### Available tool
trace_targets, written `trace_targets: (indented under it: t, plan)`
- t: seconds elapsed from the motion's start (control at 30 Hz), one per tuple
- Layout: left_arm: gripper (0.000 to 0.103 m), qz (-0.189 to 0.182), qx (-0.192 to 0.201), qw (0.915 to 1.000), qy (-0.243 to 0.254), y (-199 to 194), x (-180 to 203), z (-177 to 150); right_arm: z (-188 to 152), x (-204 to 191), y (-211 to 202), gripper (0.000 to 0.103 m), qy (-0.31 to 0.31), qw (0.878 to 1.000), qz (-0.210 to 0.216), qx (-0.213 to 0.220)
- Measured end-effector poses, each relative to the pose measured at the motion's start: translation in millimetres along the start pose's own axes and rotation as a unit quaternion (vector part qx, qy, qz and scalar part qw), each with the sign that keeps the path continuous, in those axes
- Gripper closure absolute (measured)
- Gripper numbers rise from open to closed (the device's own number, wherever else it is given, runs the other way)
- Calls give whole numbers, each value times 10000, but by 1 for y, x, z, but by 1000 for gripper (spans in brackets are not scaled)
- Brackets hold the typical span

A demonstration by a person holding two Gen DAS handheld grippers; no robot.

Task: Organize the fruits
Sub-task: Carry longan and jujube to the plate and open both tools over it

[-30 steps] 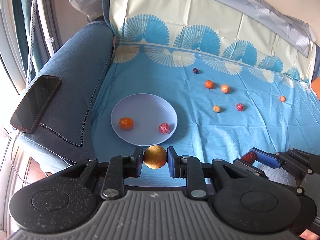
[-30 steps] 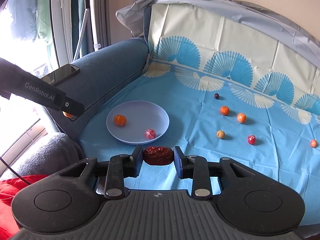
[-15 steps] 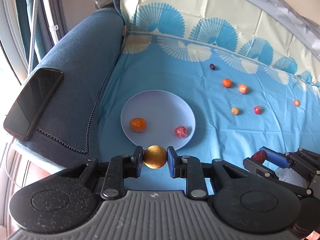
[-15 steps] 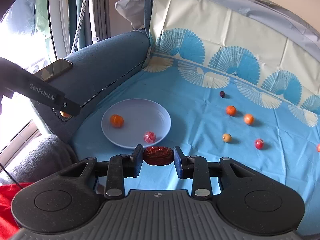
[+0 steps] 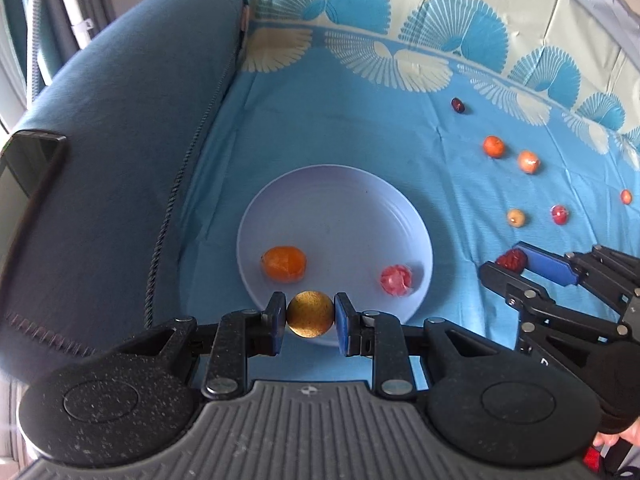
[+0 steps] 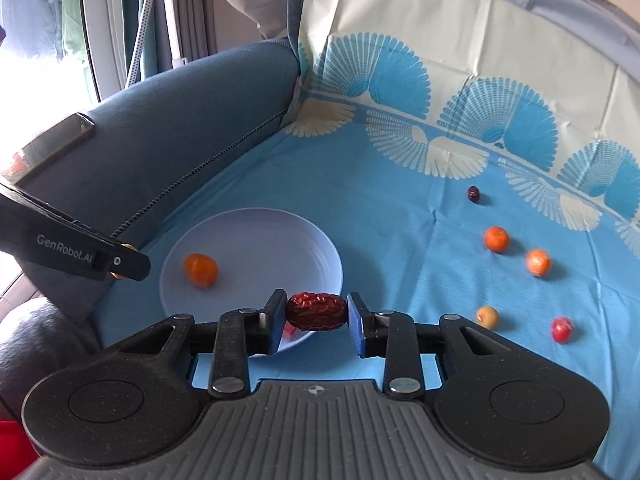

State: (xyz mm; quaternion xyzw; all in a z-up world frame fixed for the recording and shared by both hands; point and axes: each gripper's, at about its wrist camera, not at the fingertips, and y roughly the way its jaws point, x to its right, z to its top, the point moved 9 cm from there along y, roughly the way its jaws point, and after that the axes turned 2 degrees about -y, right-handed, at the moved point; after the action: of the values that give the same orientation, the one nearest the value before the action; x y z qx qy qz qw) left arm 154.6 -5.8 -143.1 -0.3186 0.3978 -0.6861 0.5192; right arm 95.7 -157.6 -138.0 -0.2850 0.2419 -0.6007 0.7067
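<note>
Daylit window [image 6: 48,20] behind a blue sofa armrest [image 5: 120,160], fan-patterned cover [image 6: 400,152] spread.

one plate [image 5: 414,216], two fruits in it [image 5: 283,263], six loose fruits scattered on the blue cloth [image 5: 493,146], two grippers [image 5: 310,314] each pinching one fruit, so ten fruits all told, one phone [image 5: 24,164] on the sofa arm [image 5: 120,152]
</note>
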Motion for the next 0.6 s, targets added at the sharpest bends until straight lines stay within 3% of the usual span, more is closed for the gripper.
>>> trace_targets:
  t: [0.23, 0.5, 0.57, 0.6]
  plan:
    - [75, 9, -85, 9999, 95, 45, 2, 24, 1, 3, 53, 69, -229, 9994, 204, -161]
    - [73, 139, 95, 9996, 225, 78, 0, 54, 10, 3, 98, 69, -376, 9985, 340, -207]
    - [37, 120, 105, 9996, 240, 82, 0, 59, 11, 2, 105, 67, -381, 9982, 395, -258]
    - [8, 170, 168, 9995, 205, 81, -2, 63, 12, 2, 106, 63, -374, 9981, 399, -278]
